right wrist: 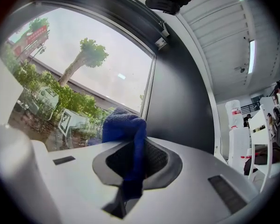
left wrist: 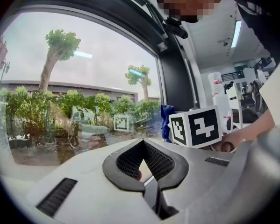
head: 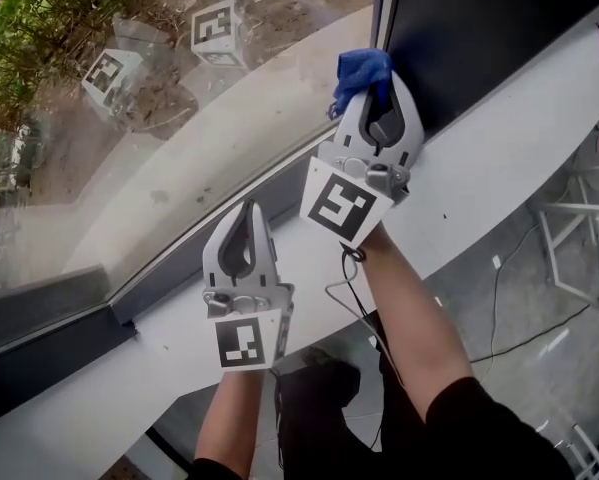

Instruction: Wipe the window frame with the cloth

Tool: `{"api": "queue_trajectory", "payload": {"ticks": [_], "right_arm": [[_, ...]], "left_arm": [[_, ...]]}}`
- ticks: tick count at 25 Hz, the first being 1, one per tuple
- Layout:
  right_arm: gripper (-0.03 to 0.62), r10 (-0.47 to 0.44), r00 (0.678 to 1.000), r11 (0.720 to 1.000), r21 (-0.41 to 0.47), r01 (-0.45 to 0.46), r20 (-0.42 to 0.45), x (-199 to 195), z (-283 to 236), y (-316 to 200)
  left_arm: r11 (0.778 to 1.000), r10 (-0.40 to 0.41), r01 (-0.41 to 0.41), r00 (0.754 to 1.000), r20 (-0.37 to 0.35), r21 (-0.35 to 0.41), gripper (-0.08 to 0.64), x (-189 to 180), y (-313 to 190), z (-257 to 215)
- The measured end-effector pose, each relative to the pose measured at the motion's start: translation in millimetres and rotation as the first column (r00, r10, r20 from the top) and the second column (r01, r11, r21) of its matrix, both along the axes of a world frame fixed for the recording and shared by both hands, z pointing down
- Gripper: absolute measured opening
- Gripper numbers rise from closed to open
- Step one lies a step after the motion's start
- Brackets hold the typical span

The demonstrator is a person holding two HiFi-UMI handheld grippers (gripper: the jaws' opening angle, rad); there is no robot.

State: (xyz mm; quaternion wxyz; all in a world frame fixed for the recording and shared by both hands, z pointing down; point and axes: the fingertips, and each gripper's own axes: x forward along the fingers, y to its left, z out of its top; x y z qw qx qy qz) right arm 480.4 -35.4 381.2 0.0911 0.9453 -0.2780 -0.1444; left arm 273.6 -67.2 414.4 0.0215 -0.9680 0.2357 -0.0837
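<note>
The blue cloth (head: 362,71) is clamped in the jaws of the right tool (head: 377,96). It is held right at the dark upright part of the window frame (head: 381,13), at the far edge of the white sill (head: 479,178), where the glass (head: 129,158) ends. A bit of cloth hangs down between the jaws. The left tool (head: 245,211) is held over the sill, near its far edge by the glass. Its jaws are closed together, and nothing is held in them.

Deep blue cloth (head: 362,71); pale grey left tongs (head: 245,218) and right tongs (head: 381,93), black-and-white square markers; white sill (head: 499,168); dark grey window frame (head: 194,258).
</note>
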Motion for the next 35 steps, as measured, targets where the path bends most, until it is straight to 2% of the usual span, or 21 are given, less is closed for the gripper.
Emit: {"api": "queue_trajectory", "payload": {"ticks": [5, 8, 12, 18, 21, 26, 31, 35], "right_arm": [[0.023, 0.001, 0.999, 1.0, -0.01, 0.0, 0.038, 1.8, 31.5, 3.4], [0.023, 0.003, 0.996, 0.999, -0.033, 0.0, 0.093, 4.2, 52.9, 4.3], [0.023, 0.017, 0.982, 0.994, -0.111, 0.004, 0.189, 8.5, 86.2, 1.4], [0.023, 0.045, 0.976, 0.979, -0.205, -0.001, 0.211, 10.8, 110.7, -1.3], [0.023, 0.054, 0.955, 0.965, -0.262, 0.025, 0.291, 10.9, 134.3, -3.3], [0.023, 0.075, 0.925, 0.934, -0.351, 0.066, 0.372, 11.1, 152.3, -10.0], [0.023, 0.093, 0.902, 0.917, -0.39, 0.087, 0.422, 12.1, 169.0, -14.8], [0.023, 0.119, 0.896, 0.88, -0.463, 0.104, 0.428, 12.0, 177.3, -16.4]], "left_arm": [[1.0, -0.002, 0.002, 1.0, -0.006, -0.005, 0.005, -0.6, -0.8, 24.1], [1.0, -0.014, 0.015, 0.999, 0.04, -0.027, 0.005, -5.2, -3.1, 43.2], [0.999, -0.019, 0.02, 0.999, 0.037, -0.043, 0.005, -3.9, -7.0, 49.3], [0.998, 0.004, 0.0, 0.997, 0.072, -0.062, 0.005, -6.2, 2.5, 59.0], [0.998, 0.012, -0.006, 0.996, 0.09, -0.065, 0.005, -5.5, 1.6, 62.7], [0.994, 0.001, 0.014, 0.991, 0.133, -0.113, 0.005, -5.5, -17.3, 73.4], [0.992, 0.0, 0.025, 0.979, 0.202, -0.123, 0.005, -7.4, -22.5, 98.8], [0.988, -0.006, 0.04, 0.975, 0.22, -0.151, 0.005, -10.7, -15.0, 105.6]]}}
